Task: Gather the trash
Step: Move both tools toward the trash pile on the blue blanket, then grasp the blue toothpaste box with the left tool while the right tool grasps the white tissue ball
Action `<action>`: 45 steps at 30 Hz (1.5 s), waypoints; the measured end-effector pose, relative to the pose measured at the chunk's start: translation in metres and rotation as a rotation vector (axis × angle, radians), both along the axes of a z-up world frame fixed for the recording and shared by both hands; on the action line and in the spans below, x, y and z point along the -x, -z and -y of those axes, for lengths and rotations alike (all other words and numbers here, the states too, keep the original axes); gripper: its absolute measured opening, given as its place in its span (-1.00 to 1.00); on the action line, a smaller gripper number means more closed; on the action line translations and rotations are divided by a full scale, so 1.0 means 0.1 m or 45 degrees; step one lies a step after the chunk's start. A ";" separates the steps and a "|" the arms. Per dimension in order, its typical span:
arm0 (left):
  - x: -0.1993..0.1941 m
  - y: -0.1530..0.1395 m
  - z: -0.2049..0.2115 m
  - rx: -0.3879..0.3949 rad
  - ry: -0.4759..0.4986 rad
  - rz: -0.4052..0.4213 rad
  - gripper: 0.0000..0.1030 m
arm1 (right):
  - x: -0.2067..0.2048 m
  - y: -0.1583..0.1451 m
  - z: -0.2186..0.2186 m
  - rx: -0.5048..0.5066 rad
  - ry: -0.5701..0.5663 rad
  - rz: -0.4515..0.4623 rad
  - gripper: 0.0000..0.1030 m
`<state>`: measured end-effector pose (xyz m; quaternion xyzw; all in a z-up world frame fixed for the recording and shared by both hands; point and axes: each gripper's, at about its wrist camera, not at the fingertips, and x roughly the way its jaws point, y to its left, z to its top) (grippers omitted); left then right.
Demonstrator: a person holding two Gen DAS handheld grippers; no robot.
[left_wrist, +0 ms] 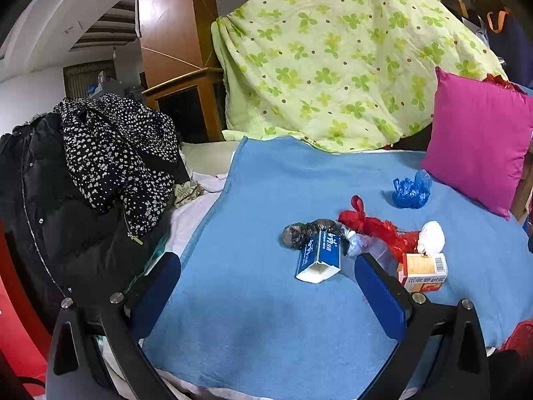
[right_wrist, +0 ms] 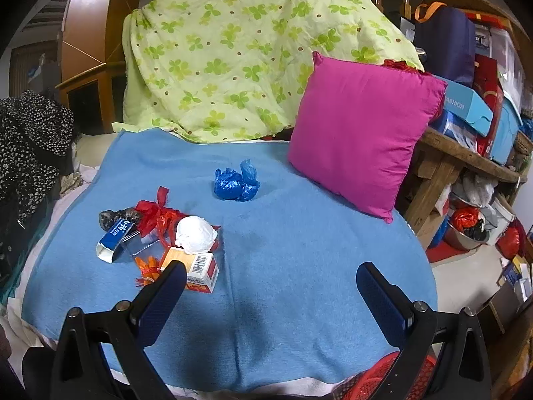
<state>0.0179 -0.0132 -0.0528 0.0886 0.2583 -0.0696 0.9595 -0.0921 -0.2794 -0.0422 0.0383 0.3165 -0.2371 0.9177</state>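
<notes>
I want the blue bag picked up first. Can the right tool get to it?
Probably yes. The right tool is open and empty, and only bare blue blanket lies between it and the crumpled blue bag.

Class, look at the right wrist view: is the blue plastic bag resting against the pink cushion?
No. The blue plastic bag lies alone on the blue blanket, with bare blanket between it and the pink cushion.
</notes>
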 end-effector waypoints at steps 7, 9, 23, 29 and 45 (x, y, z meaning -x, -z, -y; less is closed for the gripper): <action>-0.08 0.15 -0.01 0.004 -0.009 -0.043 1.00 | -0.09 0.06 -0.03 -0.037 -0.055 -0.017 1.00; -0.11 0.19 -0.03 0.004 -0.014 -0.054 1.00 | -0.15 0.10 -0.04 -0.058 -0.077 -0.026 1.00; -0.73 0.55 0.02 0.025 -0.022 -0.227 1.00 | -0.69 0.39 0.06 -0.210 -0.210 -0.031 1.00; -1.08 0.82 0.27 0.034 0.026 -0.335 1.00 | -1.11 0.61 0.19 -0.285 -0.262 -0.046 1.00; -1.75 1.33 0.54 0.154 0.133 -0.577 1.00 | -1.85 1.16 0.35 -0.520 -0.327 -0.161 0.25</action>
